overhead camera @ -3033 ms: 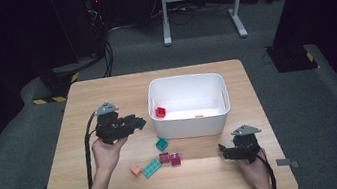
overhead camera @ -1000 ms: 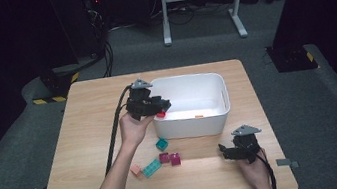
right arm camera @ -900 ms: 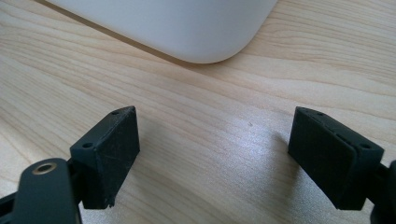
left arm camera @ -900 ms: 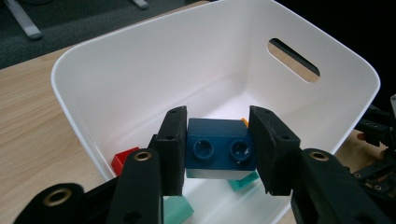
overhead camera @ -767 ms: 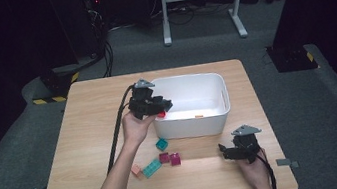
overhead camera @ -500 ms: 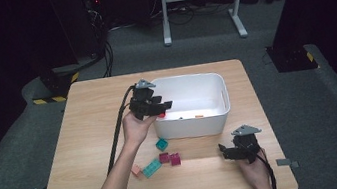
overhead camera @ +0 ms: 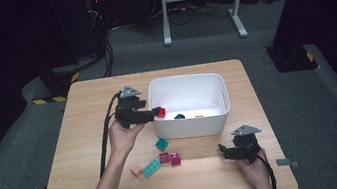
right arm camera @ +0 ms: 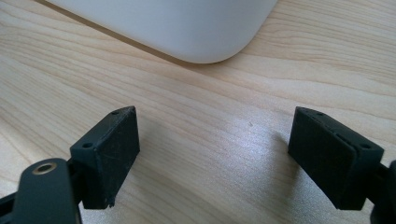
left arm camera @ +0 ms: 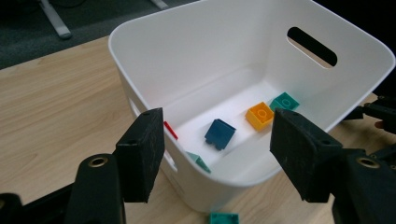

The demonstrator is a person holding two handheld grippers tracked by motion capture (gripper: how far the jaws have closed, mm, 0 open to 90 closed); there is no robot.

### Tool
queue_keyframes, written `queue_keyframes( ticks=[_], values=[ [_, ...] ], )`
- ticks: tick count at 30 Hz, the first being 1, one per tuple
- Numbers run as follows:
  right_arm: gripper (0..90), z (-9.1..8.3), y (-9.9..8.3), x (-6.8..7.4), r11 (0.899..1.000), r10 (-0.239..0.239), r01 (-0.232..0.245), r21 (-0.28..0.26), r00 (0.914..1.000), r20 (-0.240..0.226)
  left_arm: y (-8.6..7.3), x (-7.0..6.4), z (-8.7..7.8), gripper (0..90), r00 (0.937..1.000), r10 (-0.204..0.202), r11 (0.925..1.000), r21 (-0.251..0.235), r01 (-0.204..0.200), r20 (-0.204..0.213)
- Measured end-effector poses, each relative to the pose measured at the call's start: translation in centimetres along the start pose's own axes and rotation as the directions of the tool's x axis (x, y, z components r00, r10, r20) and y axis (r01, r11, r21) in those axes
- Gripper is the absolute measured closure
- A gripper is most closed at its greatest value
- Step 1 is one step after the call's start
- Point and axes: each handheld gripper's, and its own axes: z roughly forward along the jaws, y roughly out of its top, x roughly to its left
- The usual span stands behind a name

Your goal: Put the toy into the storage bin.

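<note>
While hanging at the white bin's (overhead camera: pixel 194 127) near-left rim | left tool (left arm camera: pixel 219 154) spread wide, empty | blue block (left arm camera: pixel 220 133) in bin | next: reach down for teal block (overhead camera: pixel 162 144) on counter (overhead camera: pixel 87 137), pinch gently | right tool (right arm camera: pixel 215 154) spread, resting.

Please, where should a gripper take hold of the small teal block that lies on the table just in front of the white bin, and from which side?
Judging by its pose, come from above. The teal block lies flat and apart from the other bricks, but near the white bin wall. Close the jaws on its two opposite side faces running parallel to that wall, so neither jaw needs the narrow gap.
</note>
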Motion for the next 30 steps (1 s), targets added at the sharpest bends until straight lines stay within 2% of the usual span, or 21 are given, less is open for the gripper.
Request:
queue_keyframes(
  ticks=[6, 13, 21, 30],
  values=[
    [16.2, 0.0, 0.0, 0.0, 1.0, -0.002, 0.002, 0.001, 1.0, 0.0, -2.1, 0.5, -1.6, 35.6, 0.9997, -0.024, 0.9997, -0.003, 0.024, -0.01],
    [16.2, 0.0, 0.0, 0.0, 1.0, 0.0, 0.0, 0.001, 1.0, 0.0, -5.1, 0.6, -3.2, 35.2, 0.9983, -0.031, 0.9995, 0.0, 0.031, -0.049],
    [16.2, 0.0, 0.0, 0.0, 1.0, -0.001, 0.001, 0.001, 1.0, 0.0, -8.8, 0.5, -4.2, 34.8, 0.9969, -0.039, 0.999, 0.017, 0.04, -0.068],
    [16.2, 0.0, 0.0, 0.0, 1.0, -0.001, 0.001, 0.001, 1.0, 0.0, -11.4, 0.8, -4.6, 35.3, 0.9938, -0.093, 0.9957, -0.008, 0.092, -0.062]
  ],
)
